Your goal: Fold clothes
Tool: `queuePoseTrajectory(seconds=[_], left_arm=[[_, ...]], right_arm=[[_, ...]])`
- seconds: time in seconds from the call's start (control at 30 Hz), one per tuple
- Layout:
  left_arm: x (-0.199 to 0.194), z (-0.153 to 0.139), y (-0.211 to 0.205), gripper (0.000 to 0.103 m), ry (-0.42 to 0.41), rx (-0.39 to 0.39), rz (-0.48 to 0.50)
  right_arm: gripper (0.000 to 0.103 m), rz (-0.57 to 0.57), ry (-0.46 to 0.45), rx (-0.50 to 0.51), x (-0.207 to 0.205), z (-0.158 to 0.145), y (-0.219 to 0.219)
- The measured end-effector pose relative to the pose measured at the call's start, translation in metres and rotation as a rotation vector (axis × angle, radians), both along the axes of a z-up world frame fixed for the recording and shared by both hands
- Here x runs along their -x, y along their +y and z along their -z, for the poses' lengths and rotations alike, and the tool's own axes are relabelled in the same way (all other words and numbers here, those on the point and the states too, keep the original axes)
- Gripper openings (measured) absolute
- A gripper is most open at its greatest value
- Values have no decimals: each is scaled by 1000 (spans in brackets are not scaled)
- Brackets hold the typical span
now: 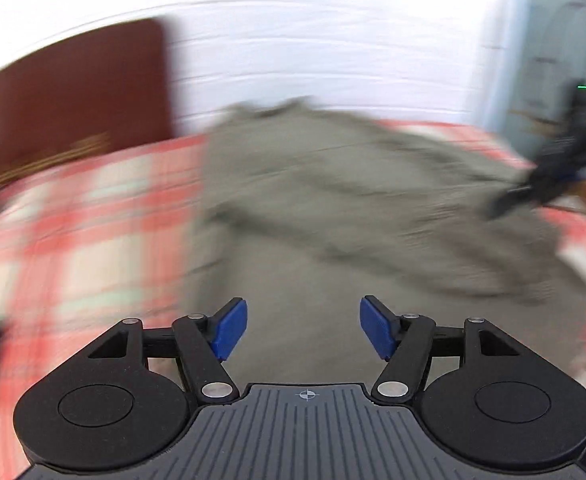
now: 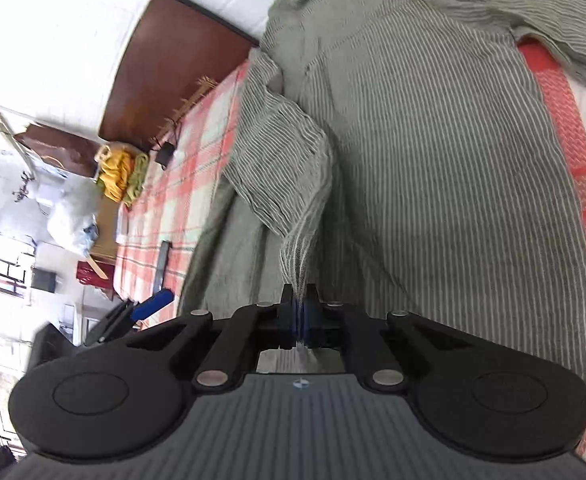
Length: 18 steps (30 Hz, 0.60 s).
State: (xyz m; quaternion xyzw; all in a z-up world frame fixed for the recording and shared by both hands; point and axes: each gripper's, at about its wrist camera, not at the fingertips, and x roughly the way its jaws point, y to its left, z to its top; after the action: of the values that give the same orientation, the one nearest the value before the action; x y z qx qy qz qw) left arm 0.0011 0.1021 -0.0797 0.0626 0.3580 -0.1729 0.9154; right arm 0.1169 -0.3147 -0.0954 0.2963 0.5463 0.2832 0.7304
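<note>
striped shirt (image 2: pixel 433 152) lies collar-away along the bed — right gripper (image 2: pixel 301 312) pinches it, left gripper (image 1: pixel 303 330) gapes.

We see a bed (image 2: pixel 161 184) under a red, white and pale green checked cover, a dark brown headboard (image 2: pixel 165 68) at its far end against a bright white wall (image 2: pixel 53 32), and a window (image 2: pixel 7 272) far left.

Left gripper (image 1: pixel 303 330) fingers spread wide — right gripper (image 2: pixel 301 316) fingers clamped together.
</note>
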Motion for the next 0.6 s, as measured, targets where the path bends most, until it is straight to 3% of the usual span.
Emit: queuePoseTrajectory(seconds=[0.1, 0.23, 0.33, 0.37, 0.4, 0.43, 0.6], left_arm=[[8, 14, 28, 76, 24, -61, -141], [15, 37, 31, 76, 46, -185, -150], [15, 47, 35, 73, 59, -193, -155], [14, 49, 36, 63, 70, -180, -152], [15, 51, 36, 26, 89, -166, -140], [15, 52, 36, 0, 106, -151, -127], [32, 25, 13, 0, 31, -190, 2]], right_arm=[[3, 1, -6, -15, -7, -2, 7], [3, -10, -20, -31, -13, -7, 16], [3, -9, -28, -35, -14, -12, 20], [3, -6, -28, -36, -14, -13, 21], [3, -2, -28, -36, -14, -14, 23], [3, 2, -28, -39, -14, -15, 24], [3, 31, -77, -102, -11, -33, 18]])
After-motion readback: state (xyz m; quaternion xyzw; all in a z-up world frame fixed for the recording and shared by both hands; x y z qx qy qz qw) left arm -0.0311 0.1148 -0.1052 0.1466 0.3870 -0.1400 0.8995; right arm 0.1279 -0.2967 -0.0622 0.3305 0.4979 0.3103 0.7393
